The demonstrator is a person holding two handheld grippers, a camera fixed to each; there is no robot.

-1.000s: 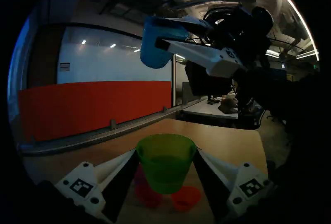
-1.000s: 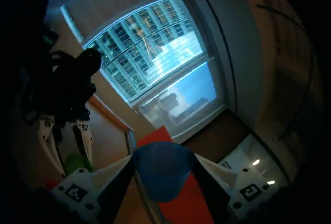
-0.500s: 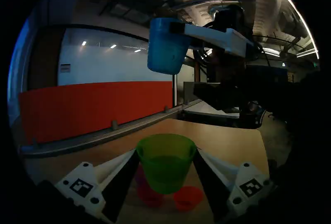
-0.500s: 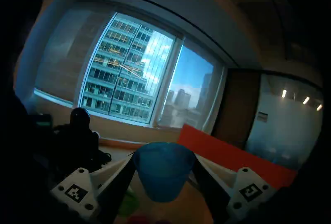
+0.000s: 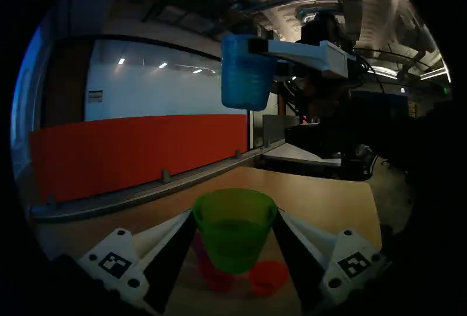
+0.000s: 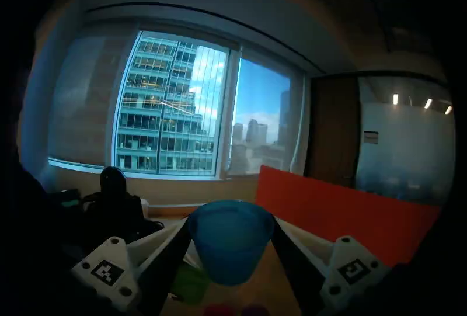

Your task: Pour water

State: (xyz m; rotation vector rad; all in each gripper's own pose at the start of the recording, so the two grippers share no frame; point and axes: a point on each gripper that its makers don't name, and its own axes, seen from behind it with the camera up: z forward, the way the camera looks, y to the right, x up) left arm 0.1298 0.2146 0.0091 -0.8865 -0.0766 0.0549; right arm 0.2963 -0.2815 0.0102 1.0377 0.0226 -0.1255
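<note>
My left gripper (image 5: 233, 225) is shut on a translucent green cup (image 5: 234, 240) that stands upright with liquid in it, just above a wooden table (image 5: 327, 196). High above and beyond it, the right gripper (image 5: 264, 47) holds a blue cup (image 5: 245, 76) upright in the air. In the right gripper view, my right gripper (image 6: 231, 231) is shut on that blue cup (image 6: 231, 252), level, and the green cup (image 6: 190, 284) shows low to its left.
Two small red and pink cups (image 5: 265, 278) (image 5: 213, 272) sit on the table under the green cup. An orange wall panel (image 5: 134, 146) runs along the table's far side. A large window (image 6: 175, 123) and a dark person's arm (image 5: 373, 135) stand behind.
The blue cup has swung back from a tilt to upright and drifted right. The right gripper view has levelled out. The green cup has stayed in place.
</note>
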